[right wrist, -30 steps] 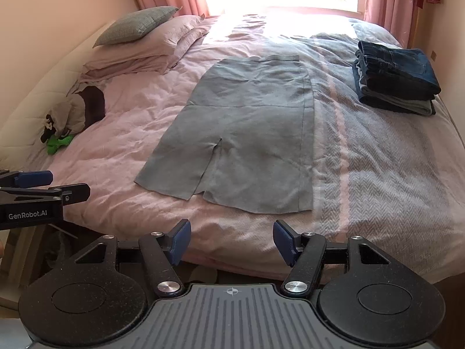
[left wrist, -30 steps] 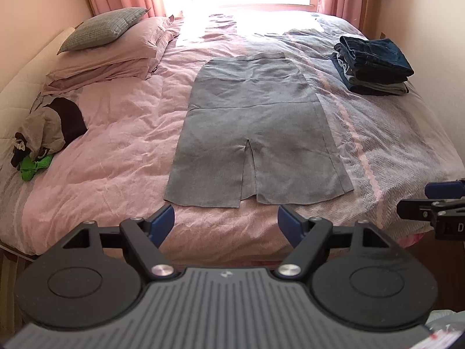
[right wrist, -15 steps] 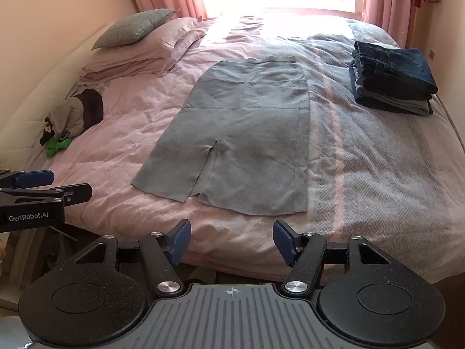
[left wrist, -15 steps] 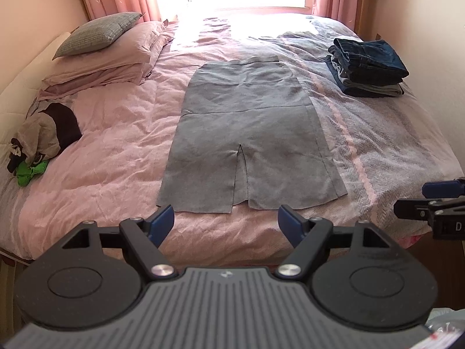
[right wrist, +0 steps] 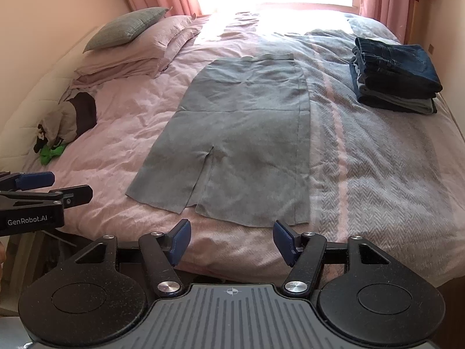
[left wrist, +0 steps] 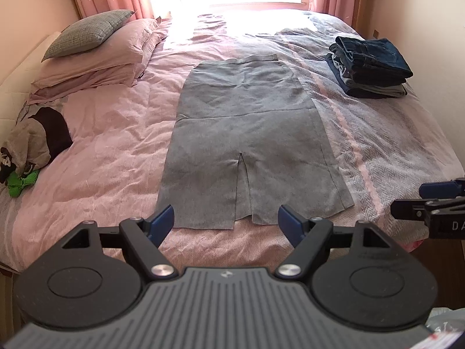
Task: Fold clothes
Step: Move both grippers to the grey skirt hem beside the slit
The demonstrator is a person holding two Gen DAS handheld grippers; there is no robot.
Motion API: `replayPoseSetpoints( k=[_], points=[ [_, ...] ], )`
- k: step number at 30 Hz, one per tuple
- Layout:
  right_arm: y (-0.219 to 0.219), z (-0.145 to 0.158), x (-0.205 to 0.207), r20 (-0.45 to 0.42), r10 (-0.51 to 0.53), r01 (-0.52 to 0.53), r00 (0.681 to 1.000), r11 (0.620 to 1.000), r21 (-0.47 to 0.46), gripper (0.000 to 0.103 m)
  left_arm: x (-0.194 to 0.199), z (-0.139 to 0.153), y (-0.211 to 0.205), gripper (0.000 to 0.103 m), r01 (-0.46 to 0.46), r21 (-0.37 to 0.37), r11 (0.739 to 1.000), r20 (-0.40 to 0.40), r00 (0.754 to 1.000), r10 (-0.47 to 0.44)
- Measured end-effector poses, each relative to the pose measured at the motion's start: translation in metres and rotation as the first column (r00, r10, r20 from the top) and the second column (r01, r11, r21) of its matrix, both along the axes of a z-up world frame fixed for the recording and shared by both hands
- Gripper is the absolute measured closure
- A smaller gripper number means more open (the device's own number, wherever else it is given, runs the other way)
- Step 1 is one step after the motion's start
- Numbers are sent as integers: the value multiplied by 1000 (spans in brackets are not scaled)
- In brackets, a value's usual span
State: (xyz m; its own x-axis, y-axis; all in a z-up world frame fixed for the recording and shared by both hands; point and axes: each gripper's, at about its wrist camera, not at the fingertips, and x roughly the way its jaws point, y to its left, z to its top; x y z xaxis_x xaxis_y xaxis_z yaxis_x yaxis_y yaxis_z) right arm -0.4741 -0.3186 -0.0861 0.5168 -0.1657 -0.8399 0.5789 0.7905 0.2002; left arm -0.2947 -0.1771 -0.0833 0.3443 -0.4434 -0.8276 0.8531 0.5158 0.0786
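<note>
A grey skirt (left wrist: pixel 247 133) (right wrist: pixel 244 142) lies spread flat in the middle of the bed, waistband toward the window, slit hem toward me. My left gripper (left wrist: pixel 226 222) hovers open just short of the hem, nothing between its blue pads. My right gripper (right wrist: pixel 231 242) is open too, over the bed's near edge below the skirt's right hem corner. Each gripper shows at the side of the other's view: the right gripper (left wrist: pixel 430 203) in the left wrist view, the left gripper (right wrist: pixel 43 195) in the right wrist view. A folded stack of dark jeans (left wrist: pixel 370 65) (right wrist: pixel 395 75) sits at the back right.
Pink duvet (left wrist: pixel 96 157) covers the left of the bed, a grey herringbone blanket (left wrist: pixel 386 142) the right. Pillows (left wrist: pixel 96 55) are piled at the back left. A crumpled grey and dark garment with something green (left wrist: pixel 32 145) lies at the left edge. Bright window and pink curtains behind.
Both grippers have moved forward toward the bed, so the skirt's hem now lies closer to the fingertips. Both stay open and the skirt has not moved.
</note>
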Motion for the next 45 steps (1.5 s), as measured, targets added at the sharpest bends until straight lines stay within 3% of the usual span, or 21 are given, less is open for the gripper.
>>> replayPoseSetpoints(
  k=[6, 12, 19, 22, 29, 36, 40, 45],
  points=[
    [-27, -7, 45, -31, -45, 45, 999, 999, 8, 43, 51, -8, -44, 27, 51, -12, 999, -22, 998, -51],
    [-64, 6, 104, -31, -88, 87, 996, 995, -38, 43, 114, 1, -91, 27, 102, -43, 994, -14, 995, -102],
    [-105, -8, 163, -32, -182, 183, 983, 983, 19, 43, 191, -16, -135, 27, 133, -22, 991, -29, 991, -133],
    [-126, -27, 185, -67, -220, 223, 973, 973, 53, 43, 220, -37, -152, 27, 144, 18, 989, -62, 988, -143],
    [-170, -85, 214, -172, -271, 281, 947, 959, 38, 43, 279, -109, -207, 28, 158, 116, 981, -138, 980, -141],
    [-232, -153, 230, -177, -223, 237, 959, 969, 62, 43, 324, -184, -271, 32, 179, 77, 981, -158, 974, -165],
    [-280, -180, 244, -82, -157, 162, 984, 985, 64, 43, 355, -223, -317, 38, 173, 52, 984, -155, 974, -163],
    [-366, -227, 279, -55, -89, 93, 995, 992, 88, 43, 400, -258, -384, 39, 208, -4, 978, -132, 970, -206]
  ],
)
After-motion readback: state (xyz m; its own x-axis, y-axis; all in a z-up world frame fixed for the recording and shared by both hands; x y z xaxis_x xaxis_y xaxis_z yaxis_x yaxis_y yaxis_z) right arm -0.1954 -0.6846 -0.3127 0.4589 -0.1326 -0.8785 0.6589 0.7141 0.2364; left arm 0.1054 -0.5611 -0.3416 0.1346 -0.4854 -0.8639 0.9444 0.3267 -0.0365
